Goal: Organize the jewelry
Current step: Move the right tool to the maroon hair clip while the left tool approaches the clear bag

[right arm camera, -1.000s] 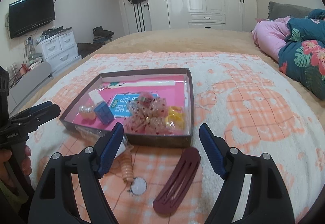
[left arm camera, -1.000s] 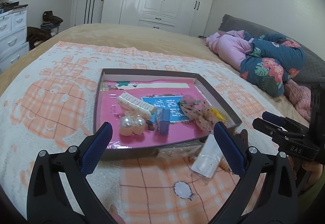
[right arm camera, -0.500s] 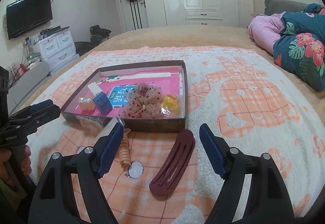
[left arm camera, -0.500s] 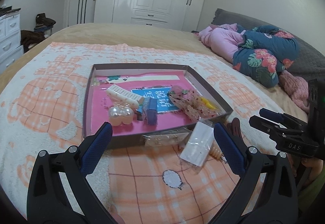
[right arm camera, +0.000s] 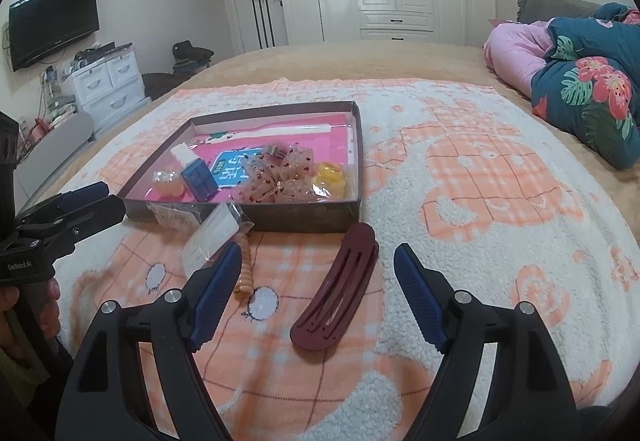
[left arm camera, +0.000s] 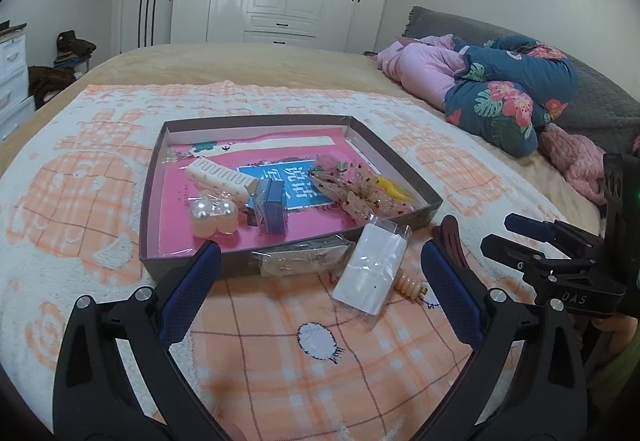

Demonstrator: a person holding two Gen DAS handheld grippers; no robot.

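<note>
Left wrist view: left gripper (left arm camera: 316,273) with jaws spread and empty, on approach. Between and just beyond its fingertips lie a clear plastic packet with a white card (left arm camera: 374,267) and a crinkled earring packet (left arm camera: 300,261), the latter against the near wall of the shallow cardboard tray (left arm camera: 392,157). The tray holds pearl clips, a ribbed white clip, a blue box and a mesh bow. The likely next move is a light pinch on slippery film.

Right wrist view: right gripper (right arm camera: 316,277), jaws wide apart and empty. A slotted maroon hair clip (right arm camera: 340,289), rigid and curved, lies between the fingertips on the fleecy blanket (right arm camera: 500,201); a ribbed peach clip (right arm camera: 244,273) lies beside the left jaw.
</note>
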